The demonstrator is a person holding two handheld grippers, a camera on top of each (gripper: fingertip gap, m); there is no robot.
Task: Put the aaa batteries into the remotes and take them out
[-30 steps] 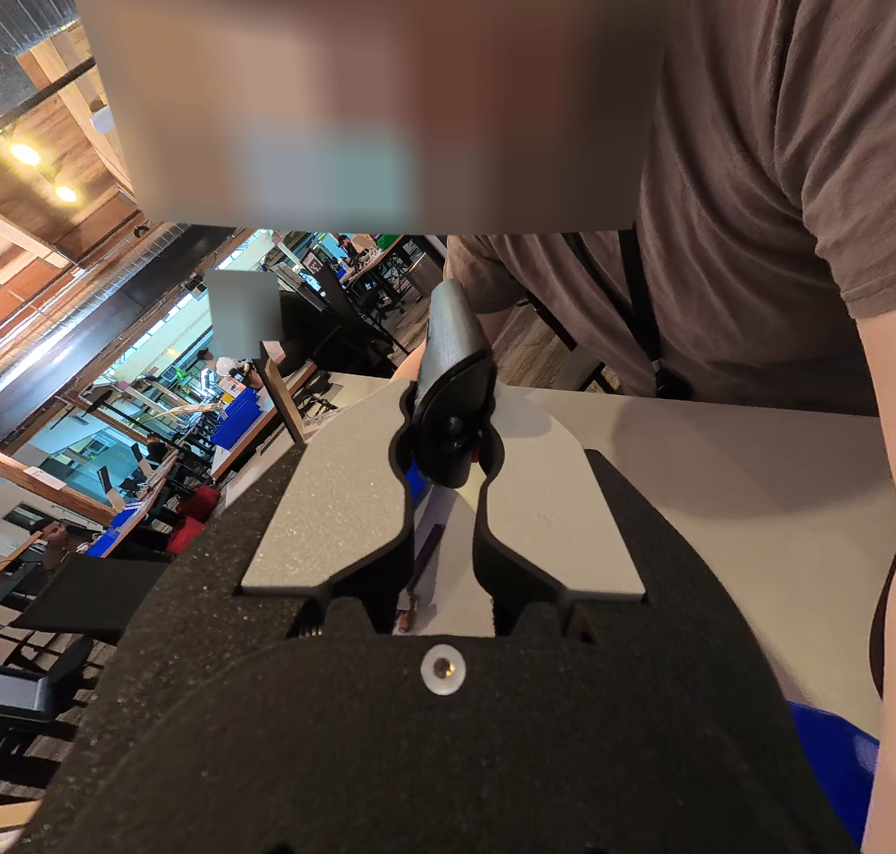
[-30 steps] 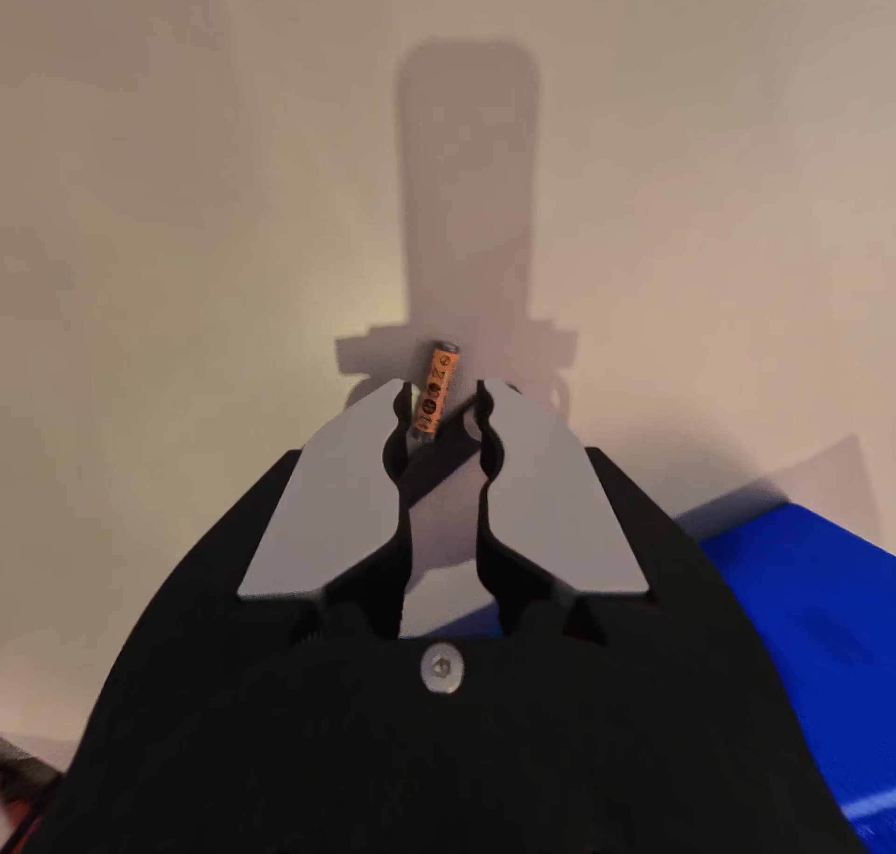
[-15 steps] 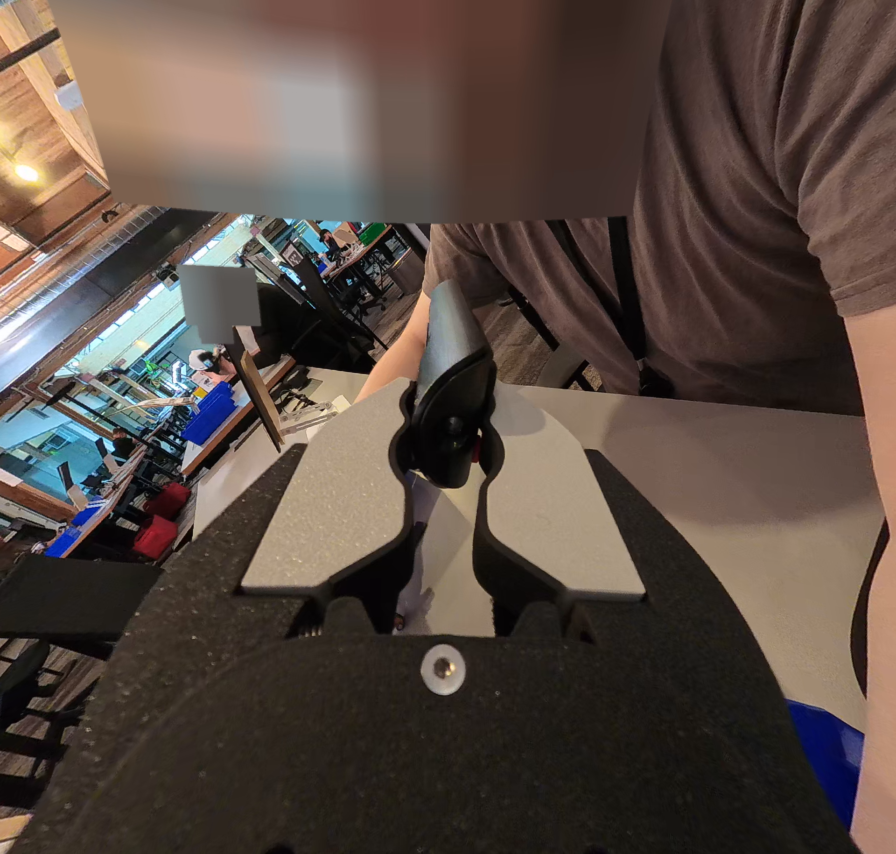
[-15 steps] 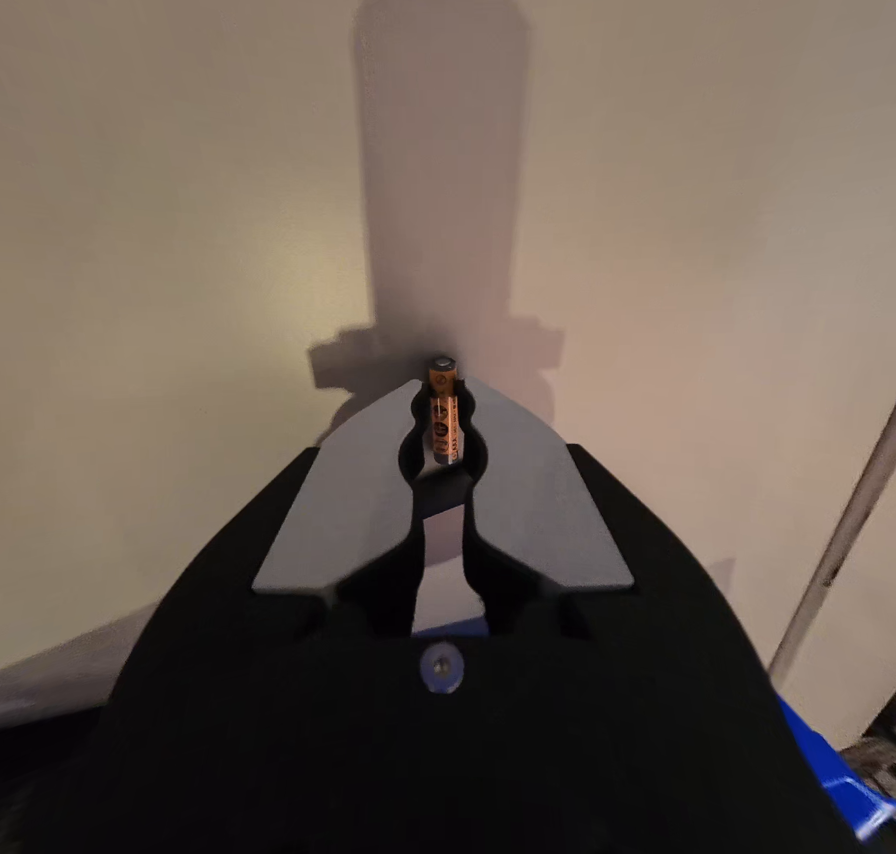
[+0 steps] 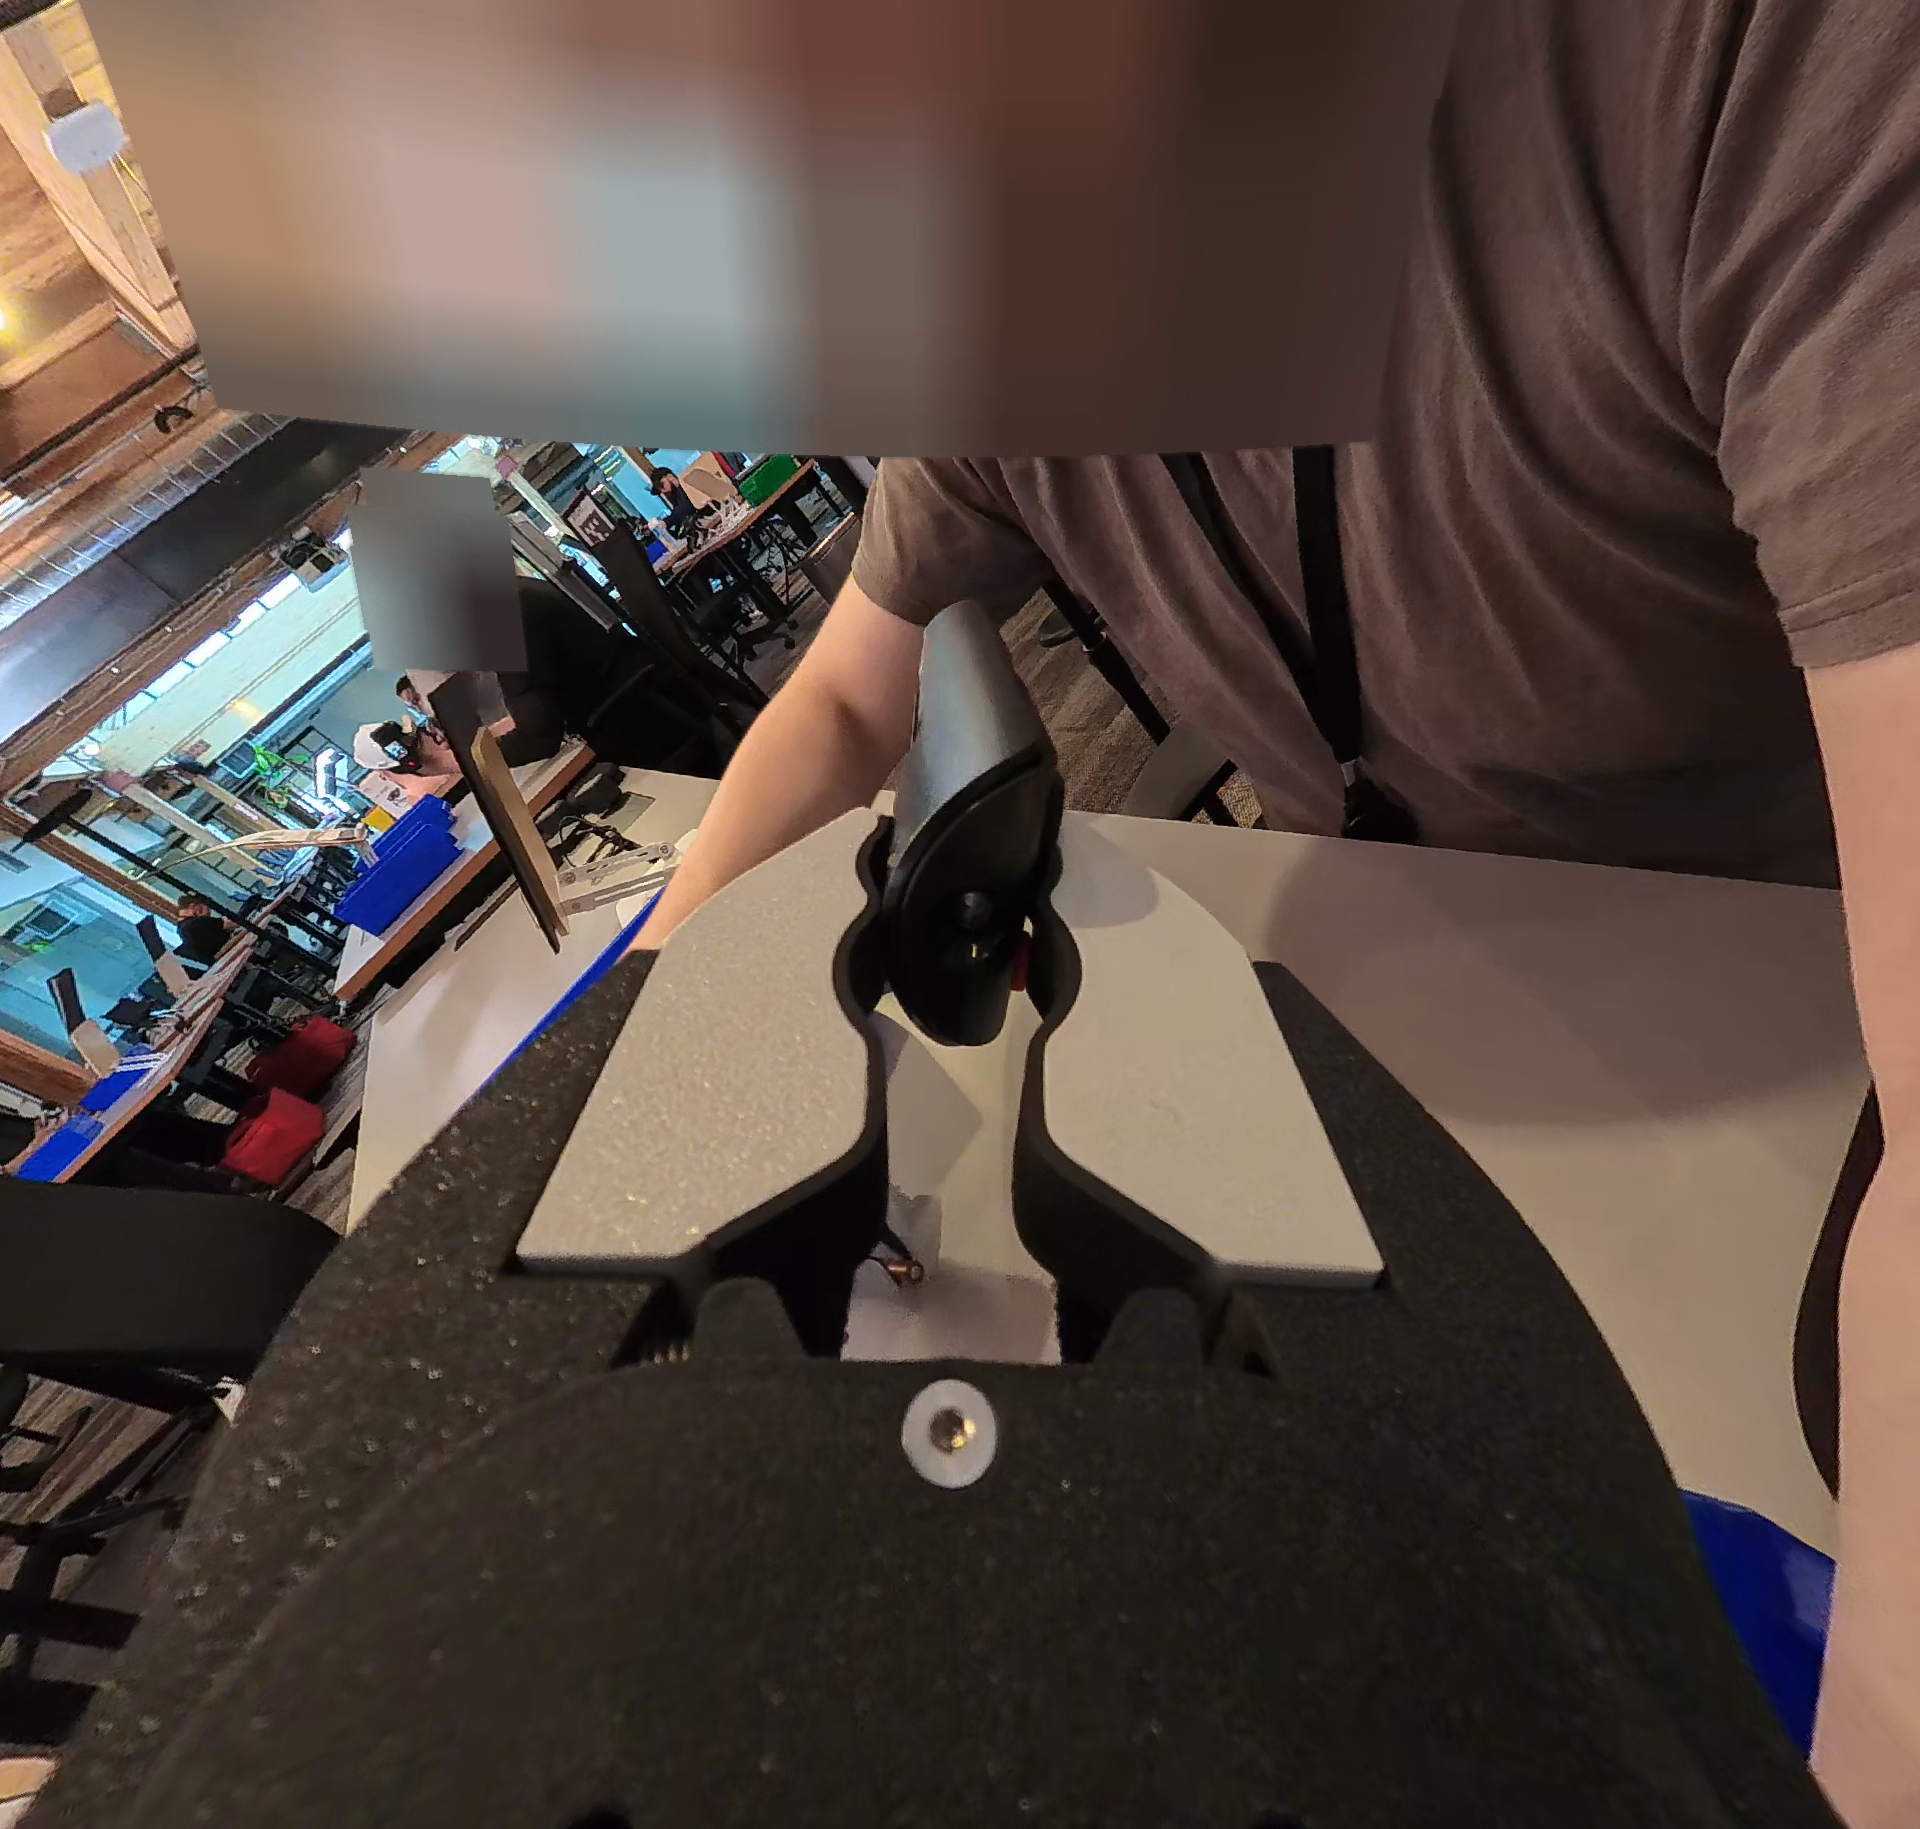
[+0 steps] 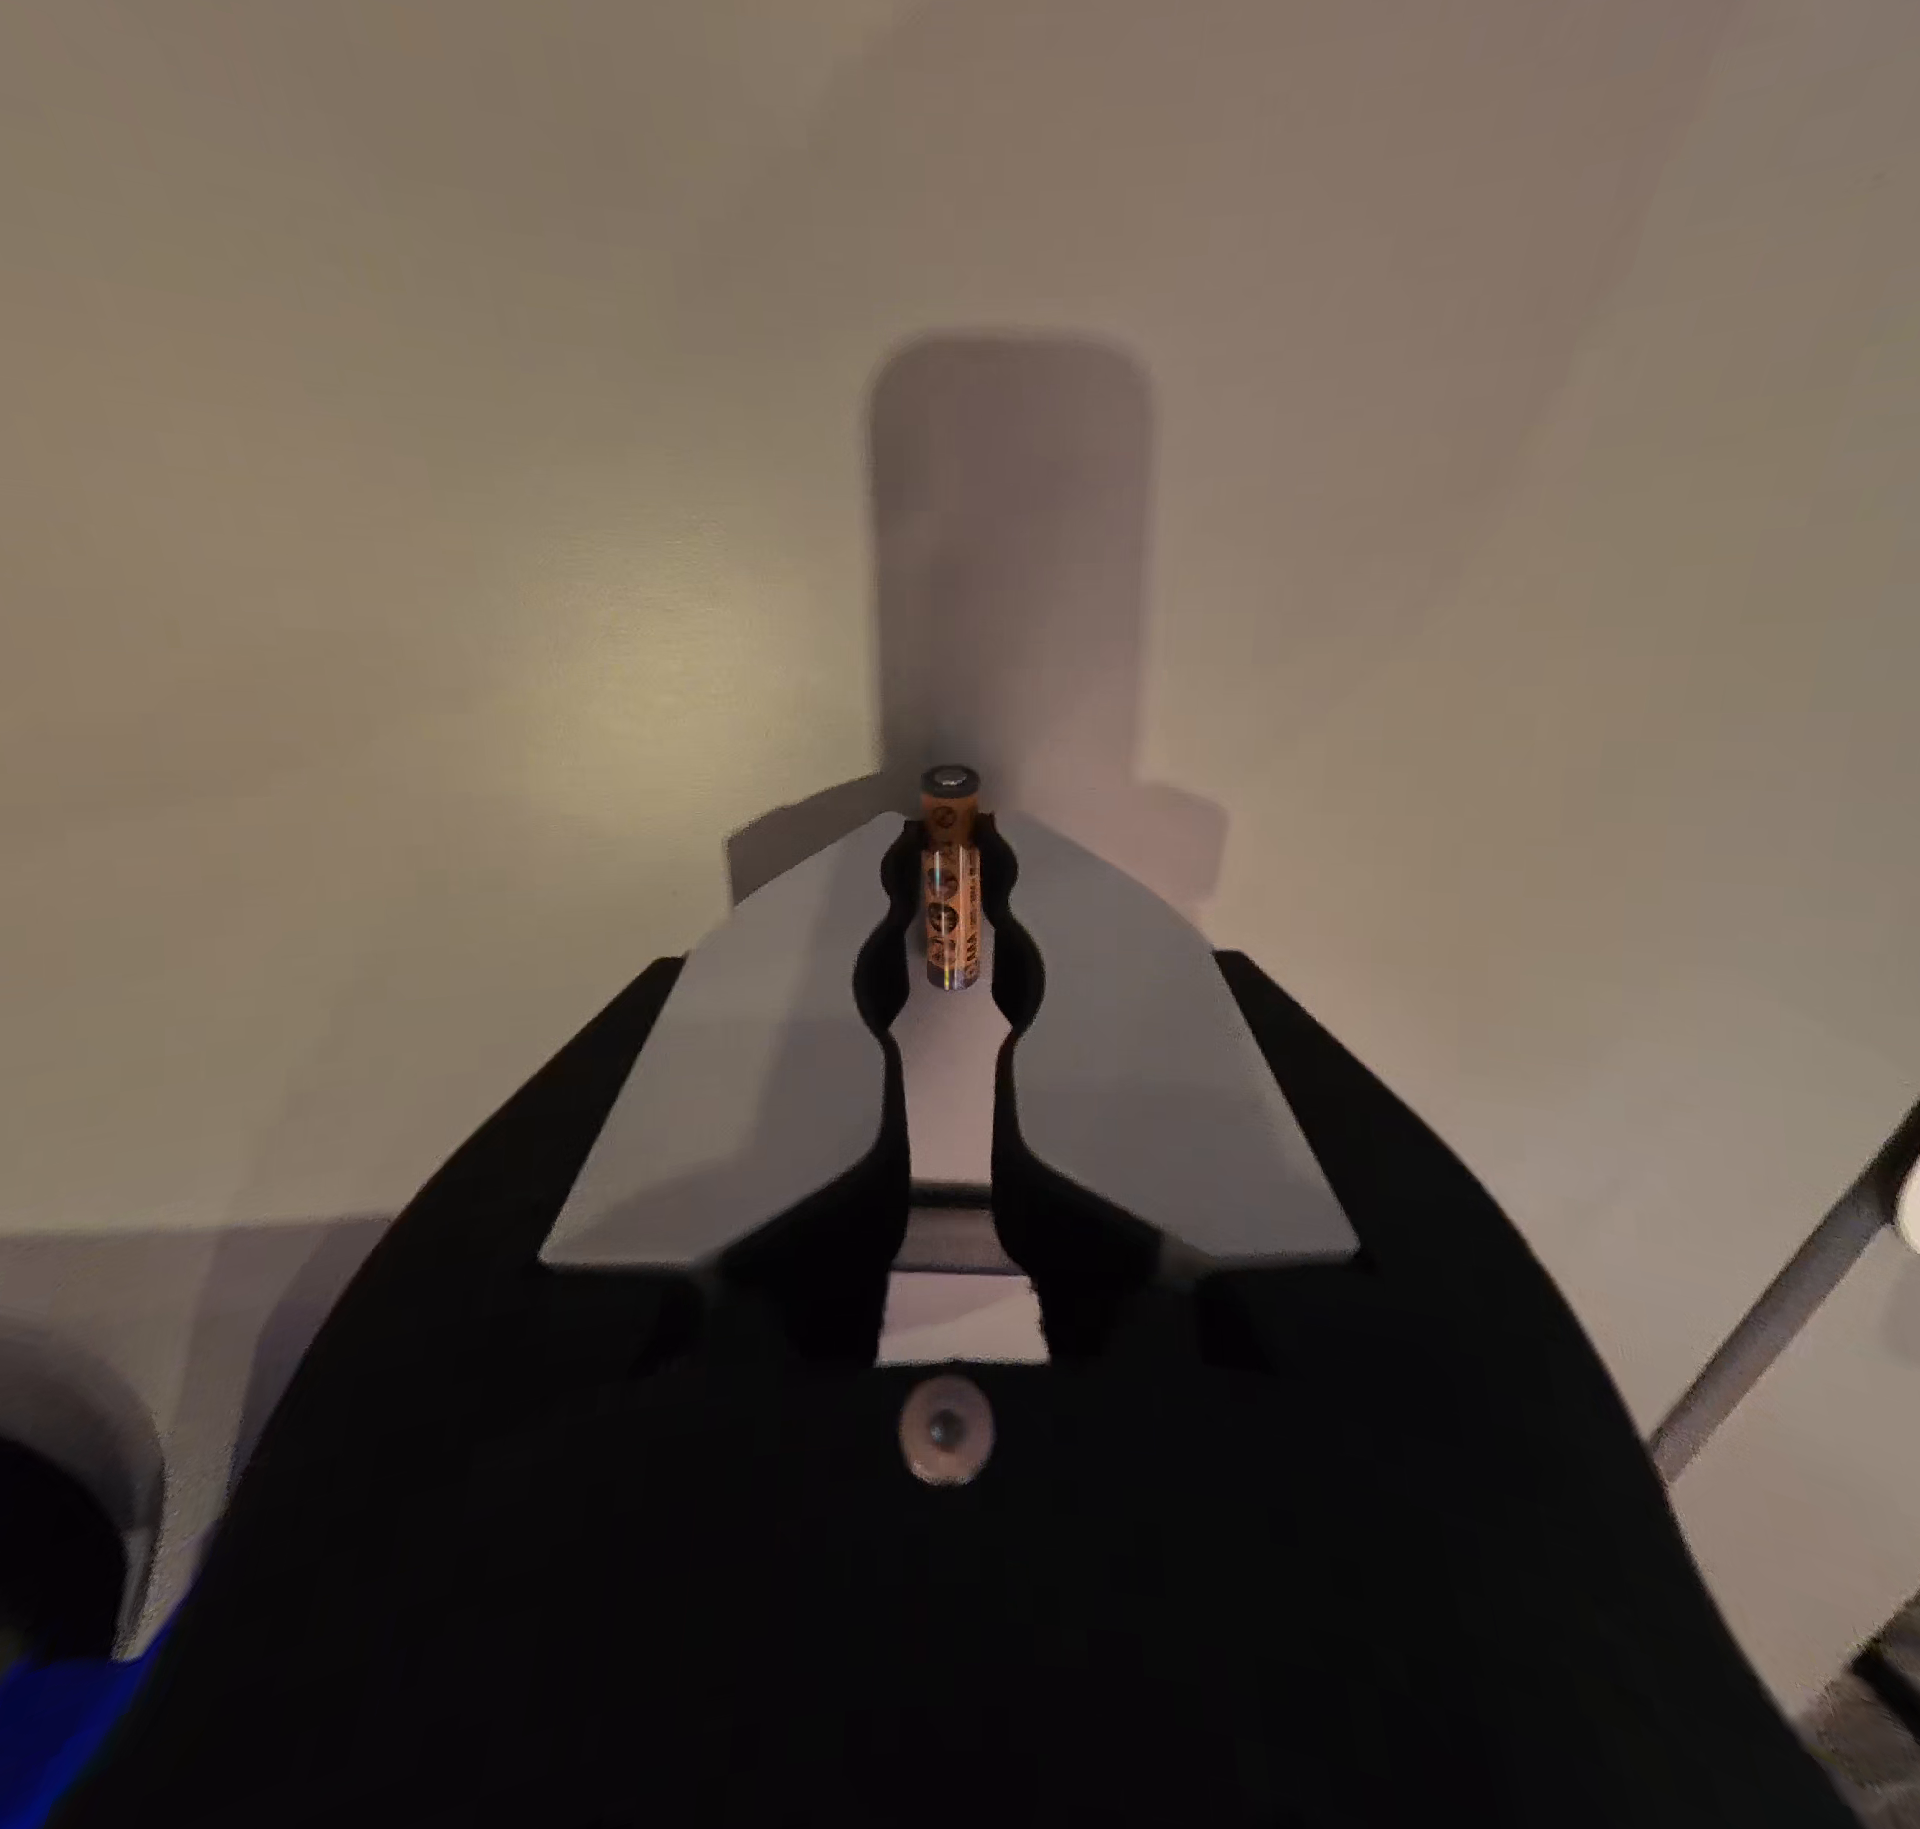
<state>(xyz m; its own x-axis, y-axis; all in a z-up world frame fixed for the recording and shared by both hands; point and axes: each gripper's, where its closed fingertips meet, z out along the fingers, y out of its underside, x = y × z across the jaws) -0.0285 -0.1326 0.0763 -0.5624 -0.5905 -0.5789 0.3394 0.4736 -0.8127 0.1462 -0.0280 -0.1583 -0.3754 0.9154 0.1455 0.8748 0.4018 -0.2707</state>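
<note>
The left tool (image 5: 961, 932) is clamping the black remote (image 5: 971, 865) upright above the tabletop (image 5: 1507, 1000), probably steadying it, while the right tool (image 6: 948, 880) is pinching an orange battery (image 6: 951, 880) tip-outward, seemingly ready for insertion.

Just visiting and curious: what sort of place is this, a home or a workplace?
Probably a shared workshop or open office: rows of desks with blue bins, office chairs and people working behind, under exposed wood beams.
</note>
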